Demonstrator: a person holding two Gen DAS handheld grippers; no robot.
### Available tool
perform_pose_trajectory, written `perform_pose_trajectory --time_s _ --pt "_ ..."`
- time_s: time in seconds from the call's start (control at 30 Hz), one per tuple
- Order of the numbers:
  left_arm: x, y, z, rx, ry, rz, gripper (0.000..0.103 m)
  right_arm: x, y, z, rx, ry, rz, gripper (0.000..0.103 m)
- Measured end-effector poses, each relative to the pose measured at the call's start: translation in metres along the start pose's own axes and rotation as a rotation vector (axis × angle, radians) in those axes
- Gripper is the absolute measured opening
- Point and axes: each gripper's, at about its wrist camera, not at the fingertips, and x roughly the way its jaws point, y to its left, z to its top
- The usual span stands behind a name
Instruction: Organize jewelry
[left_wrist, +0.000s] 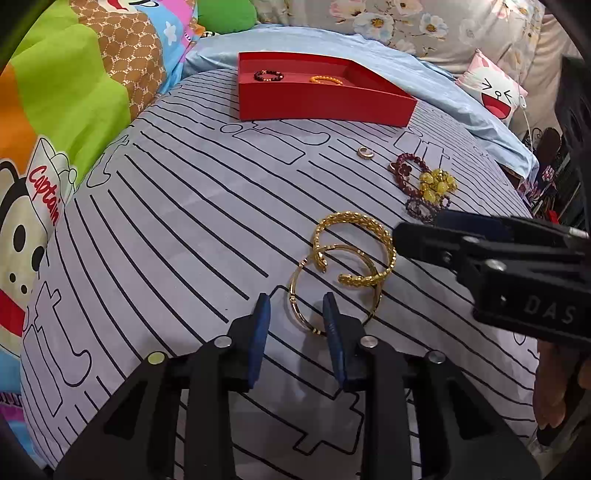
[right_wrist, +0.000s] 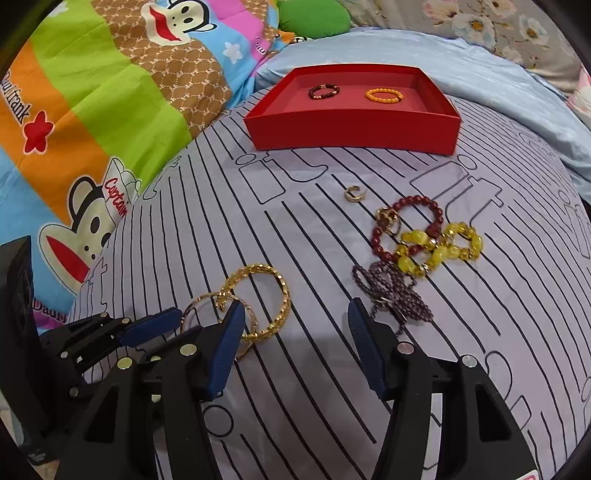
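A thin gold bangle (left_wrist: 314, 330) lies on the striped grey quilt (left_wrist: 166, 221), overlapped by a twisted gold bangle (left_wrist: 354, 218). My left gripper (left_wrist: 295, 301) is open. Its fingers straddle the thin bangle's near-left rim, one tip inside the ring, and the pads stand clear of the metal. My right gripper (right_wrist: 295, 310) is open and low over the quilt, between the twisted bangle (right_wrist: 280, 295) and a purple bead bracelet (right_wrist: 391, 295). A red tray (right_wrist: 351, 129) at the far side holds a dark bead bracelet (right_wrist: 324, 91) and an orange one (right_wrist: 384, 95).
Loose on the quilt are a small gold ring (right_wrist: 354, 194), a red bead bracelet (right_wrist: 410, 200) and a yellow bead bracelet (right_wrist: 439, 251). A cartoon blanket (right_wrist: 92, 110) is heaped at the left. A blue sheet (right_wrist: 498, 74) and floral pillows lie behind the tray.
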Motion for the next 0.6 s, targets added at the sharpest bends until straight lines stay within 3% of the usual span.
perform_pose_trajectory --time_s 0.07,0.17,0.23,0.4,0.6 --pt "-0.001 -0.001 -0.001 0.003 -0.004 0.001 0.040 0.005 0.002 0.003 -0.003 0.005 0.005 0.053" --pt "-0.001 -0.002 -0.002 0.006 -0.008 0.006 0.045 0.014 0.005 0.007 -0.013 0.023 0.014 0.039" --pt "-0.001 -0.002 -0.003 0.010 -0.010 0.014 0.054 0.020 0.008 0.009 -0.025 0.034 0.018 0.033" --pt "-0.001 0.001 -0.005 -0.001 -0.013 0.030 0.058 0.035 0.007 0.010 -0.038 0.067 0.007 0.010" --pt "0.000 0.001 -0.003 0.001 -0.014 0.039 0.060 0.024 0.000 0.009 -0.015 0.021 -0.015 0.006"
